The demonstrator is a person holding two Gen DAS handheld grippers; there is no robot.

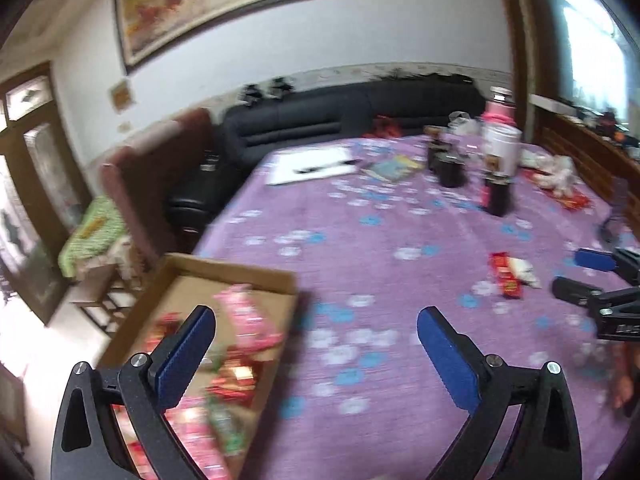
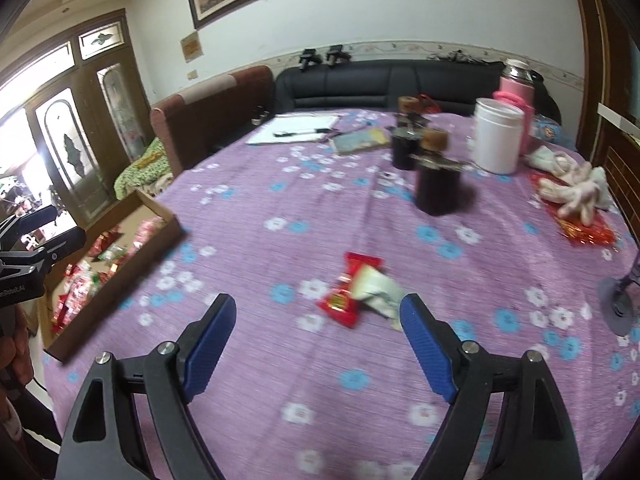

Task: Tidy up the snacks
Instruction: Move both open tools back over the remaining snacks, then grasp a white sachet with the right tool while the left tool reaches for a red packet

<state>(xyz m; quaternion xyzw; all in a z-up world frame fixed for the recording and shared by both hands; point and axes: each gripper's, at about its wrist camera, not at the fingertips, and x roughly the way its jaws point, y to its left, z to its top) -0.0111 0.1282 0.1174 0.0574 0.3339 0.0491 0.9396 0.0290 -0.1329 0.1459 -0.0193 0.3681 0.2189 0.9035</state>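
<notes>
A shallow cardboard box (image 2: 156, 236) sits at the bench's (image 2: 280, 360) left edge, holding a jumble of red, pink and green snack packets (image 1: 240, 320). Both the left tool (image 1: 316, 344) and right tool (image 2: 316, 332) gape wide, holding nothing. A red snack packet (image 2: 344, 296) and a white wrapper (image 2: 376, 288) lie touching on the purple cloth, just beyond the right tool.

Your purple cloth-covered surface (image 2: 280, 184) carries white and blue flowers; the red snack packet (image 2: 344, 292) adjoins a white one (image 2: 376, 286); the brown cardboard box (image 2: 120, 276) holds red-pink wrappers.
</notes>
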